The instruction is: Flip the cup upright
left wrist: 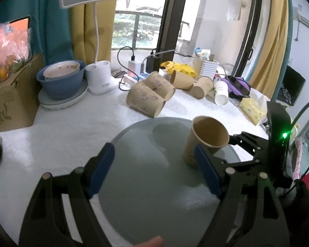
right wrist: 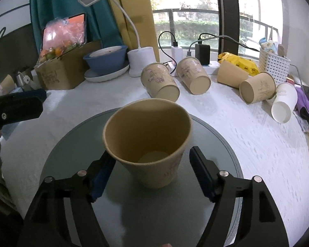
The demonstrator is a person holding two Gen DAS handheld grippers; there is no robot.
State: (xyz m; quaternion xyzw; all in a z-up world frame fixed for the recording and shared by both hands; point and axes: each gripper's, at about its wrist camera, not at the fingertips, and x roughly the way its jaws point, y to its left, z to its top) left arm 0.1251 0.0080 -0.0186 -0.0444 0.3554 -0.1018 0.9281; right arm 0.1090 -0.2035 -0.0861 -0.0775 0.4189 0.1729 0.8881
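Note:
A tan paper cup [right wrist: 148, 142] stands upright, mouth up, on a round grey glass plate [right wrist: 72, 150]. My right gripper [right wrist: 150, 173] is open with the cup between its blue pads; the left pad is close to the cup wall, the right pad stands apart from it. In the left wrist view the same cup [left wrist: 206, 138] stands at the plate's right side. My left gripper [left wrist: 154, 164] is open and empty over the plate [left wrist: 146, 177], left of the cup. The right gripper [left wrist: 237, 144] shows behind the cup there.
Several tan cups [right wrist: 160, 82] and one white cup [right wrist: 282, 105] lie on their sides on the white tablecloth behind the plate. A blue bowl [right wrist: 106, 58], a white desk lamp [right wrist: 141, 59], a cardboard box [right wrist: 61, 70], chargers and a white basket [right wrist: 275, 63] stand at the back.

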